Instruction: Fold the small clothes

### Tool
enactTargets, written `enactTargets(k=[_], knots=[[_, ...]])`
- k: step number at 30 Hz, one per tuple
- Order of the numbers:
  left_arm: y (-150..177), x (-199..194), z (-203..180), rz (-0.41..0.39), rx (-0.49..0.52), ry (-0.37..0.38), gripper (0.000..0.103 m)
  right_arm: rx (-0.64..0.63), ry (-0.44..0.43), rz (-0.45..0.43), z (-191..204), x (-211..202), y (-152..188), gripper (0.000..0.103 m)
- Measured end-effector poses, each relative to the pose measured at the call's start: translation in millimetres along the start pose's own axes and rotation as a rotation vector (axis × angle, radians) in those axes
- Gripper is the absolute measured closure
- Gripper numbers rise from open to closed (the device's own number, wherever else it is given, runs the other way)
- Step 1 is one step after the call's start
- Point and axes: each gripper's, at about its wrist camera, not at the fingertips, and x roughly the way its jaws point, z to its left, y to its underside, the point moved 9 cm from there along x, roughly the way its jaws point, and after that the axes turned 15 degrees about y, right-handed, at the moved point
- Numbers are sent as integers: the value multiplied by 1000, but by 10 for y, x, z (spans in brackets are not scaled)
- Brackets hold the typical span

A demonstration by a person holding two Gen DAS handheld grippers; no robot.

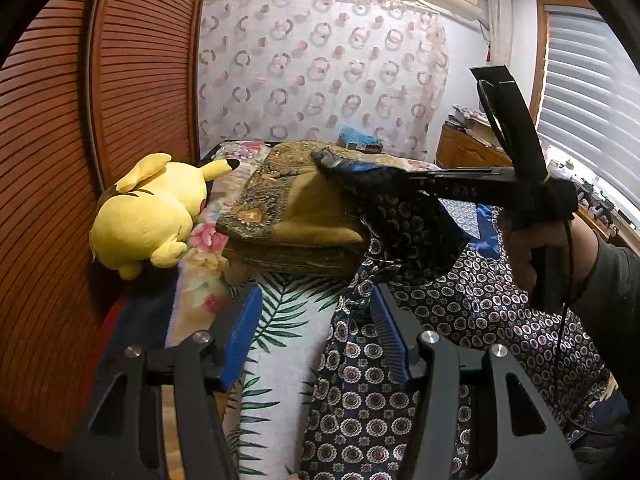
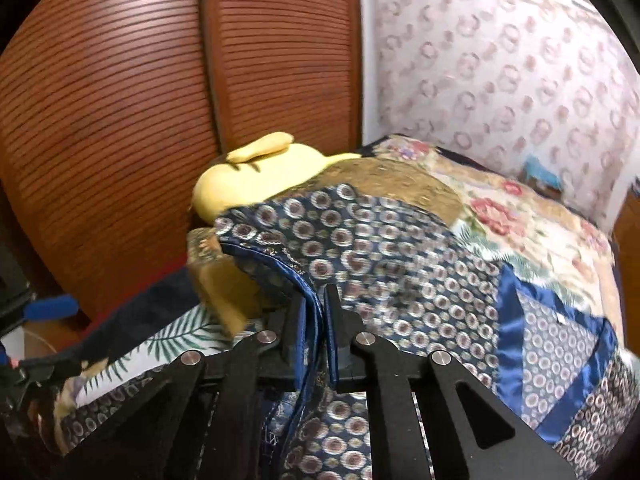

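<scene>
Left fingers: the left gripper (image 1: 316, 344) is held wide apart with nothing between its blue pads (image 1: 240, 340), poised just above the leaf-print sheet (image 1: 280, 320) at the garment's edge
Right fingers: the right gripper (image 2: 316, 336) is closed tight on a blue-trimmed fold of the patterned garment (image 2: 380, 248), which is raised off the bed
Right gripper seen from the left: its tips (image 1: 332, 164) are buried in the lifted cloth, and the handle is gripped by a hand (image 1: 536, 248)
Garment position: navy cloth with ring motifs and satin-blue bands is spread over the bed (image 2: 520, 216), one corner pulled up over the mustard cushion (image 1: 296, 216)
Nearby: a yellow plush toy (image 1: 148, 216) is lain against the slatted wooden door (image 1: 132, 80), beside the cushion
</scene>
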Motion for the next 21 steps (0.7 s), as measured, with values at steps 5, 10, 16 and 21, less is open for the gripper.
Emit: enactTargets(k=[5, 10, 16, 21], knots=[[-19, 99, -44, 10, 9, 13, 48, 94, 75, 16, -451, -35, 67, 97], [-87, 205, -104, 16, 17, 22, 48, 153, 102, 50, -776, -77, 188, 68], [-180, 383, -211, 28, 24, 48, 48, 127, 142, 46, -1077, -381, 378, 58], [-232, 568, -273, 53, 40, 51, 48, 122, 198, 40, -1480, -694, 692, 51]])
